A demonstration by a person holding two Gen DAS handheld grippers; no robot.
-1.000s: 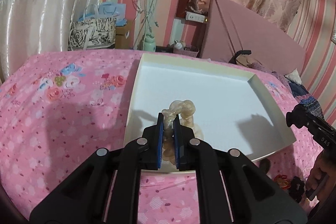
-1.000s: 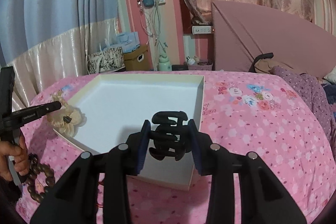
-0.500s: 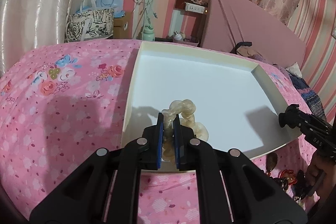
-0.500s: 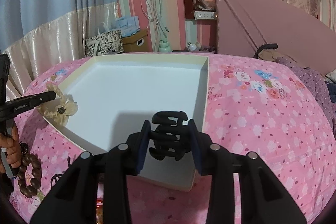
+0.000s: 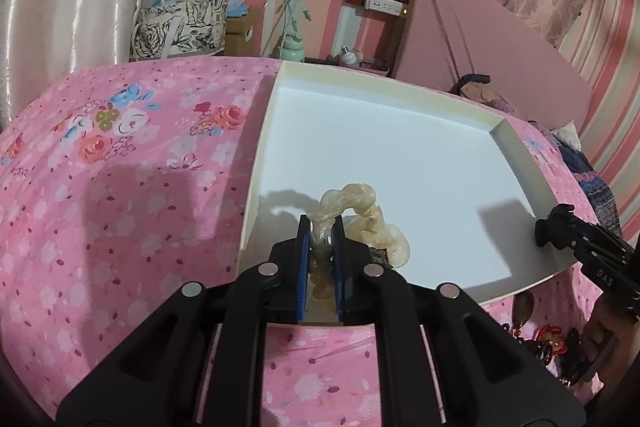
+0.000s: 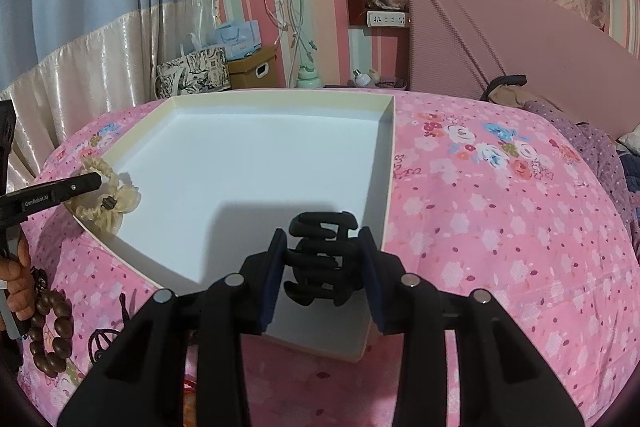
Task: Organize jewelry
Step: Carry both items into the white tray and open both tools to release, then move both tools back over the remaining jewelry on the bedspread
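Observation:
My left gripper (image 5: 322, 227) is shut on a cream scrunchie (image 5: 360, 215) and holds it over the near left corner of a shallow white box (image 5: 516, 147) on the pink bed. The scrunchie (image 6: 106, 201) and left gripper also show at the box's left corner in the right wrist view. My right gripper (image 6: 322, 243) is shut on a black claw hair clip (image 6: 320, 259) over the near right corner of the box (image 6: 390, 163). The right gripper's tip shows in the left wrist view (image 5: 576, 235) at the box's right edge.
A brown bead bracelet (image 6: 52, 335) and dark trinkets (image 6: 100, 341) lie on the floral bedspread left of the box. Red and dark jewelry (image 5: 548, 341) lies by the box's near right side. A headboard (image 6: 500, 47), bags and cables stand behind the bed.
Both grippers have moved forward and lower over the box with their items still held. The scrunchie now hangs just inside the box's corner.

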